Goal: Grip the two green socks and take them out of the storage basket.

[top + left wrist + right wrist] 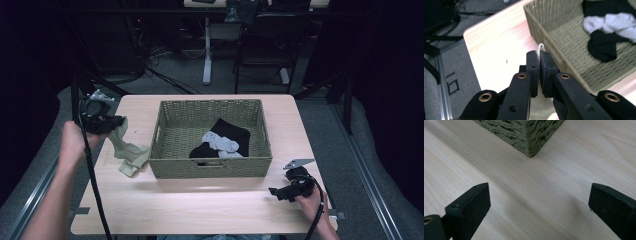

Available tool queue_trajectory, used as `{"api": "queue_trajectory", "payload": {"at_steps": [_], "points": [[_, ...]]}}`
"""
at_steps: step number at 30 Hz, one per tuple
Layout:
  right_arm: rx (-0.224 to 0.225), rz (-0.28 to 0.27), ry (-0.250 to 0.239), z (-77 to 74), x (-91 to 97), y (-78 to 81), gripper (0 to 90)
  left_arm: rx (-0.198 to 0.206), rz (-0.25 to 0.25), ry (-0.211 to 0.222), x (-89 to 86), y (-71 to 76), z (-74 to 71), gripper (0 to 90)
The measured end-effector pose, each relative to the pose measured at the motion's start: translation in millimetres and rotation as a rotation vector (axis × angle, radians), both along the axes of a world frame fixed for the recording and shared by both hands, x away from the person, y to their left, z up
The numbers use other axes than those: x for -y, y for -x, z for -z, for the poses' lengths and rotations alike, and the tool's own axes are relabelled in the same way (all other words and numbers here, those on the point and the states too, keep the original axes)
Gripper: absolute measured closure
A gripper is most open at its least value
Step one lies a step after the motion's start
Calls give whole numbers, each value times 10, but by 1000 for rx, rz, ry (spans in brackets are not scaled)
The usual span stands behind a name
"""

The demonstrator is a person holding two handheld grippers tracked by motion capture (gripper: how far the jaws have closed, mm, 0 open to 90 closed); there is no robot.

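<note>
High view: left fingers [116, 121] clench beige sock [128, 154] | basket [211, 168] beside | right fingers [274, 192] released

Olive woven basket [212, 167], beige sock [128, 152], black and grey socks [222, 141].

Both claws are all matte black plastic, pretty chunky. The left claw [116, 121] has two thick arms ending in flat rectangular pads, and in the left gripper view you can spot brass-coloured rings set into the pivots, plus small screw holes in the pad faces. A grey three-cornered plate sits on top of each claw, and a black cable trails off each one along the forearm. The right claw [274, 192] looks like the same build, with blocky square-edged pads. Forearms are bare, no sleeves or gloves, as far as the dim high view lets me tell.
</note>
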State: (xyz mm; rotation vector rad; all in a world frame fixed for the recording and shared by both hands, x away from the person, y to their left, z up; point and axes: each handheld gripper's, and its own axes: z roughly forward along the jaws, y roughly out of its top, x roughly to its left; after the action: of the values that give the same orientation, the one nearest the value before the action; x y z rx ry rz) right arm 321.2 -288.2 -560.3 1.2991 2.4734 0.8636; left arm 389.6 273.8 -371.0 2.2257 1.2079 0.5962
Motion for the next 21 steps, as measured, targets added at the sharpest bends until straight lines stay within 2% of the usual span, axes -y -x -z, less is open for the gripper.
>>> {"api": "queue_trajectory", "payload": {"at_steps": [5,7,15,19,21], "points": [[-4,-4,-5,0,-4,1,34,-49,-21,18,-89,-11,332,864],[-3,-3,-5,2,-6,1,34,-77,-26,39,-127,-26,485,863],[-7,-4,-4,5,-4,0,34,-176,-85,35,-209,-122,1054,861],[-6,-5,-2,3,-6,0,34,-224,-117,52,-254,-182,1323,854],[-7,-5,-3,4,-5,0,34,-245,-129,62,-273,-200,1422,818]]}}
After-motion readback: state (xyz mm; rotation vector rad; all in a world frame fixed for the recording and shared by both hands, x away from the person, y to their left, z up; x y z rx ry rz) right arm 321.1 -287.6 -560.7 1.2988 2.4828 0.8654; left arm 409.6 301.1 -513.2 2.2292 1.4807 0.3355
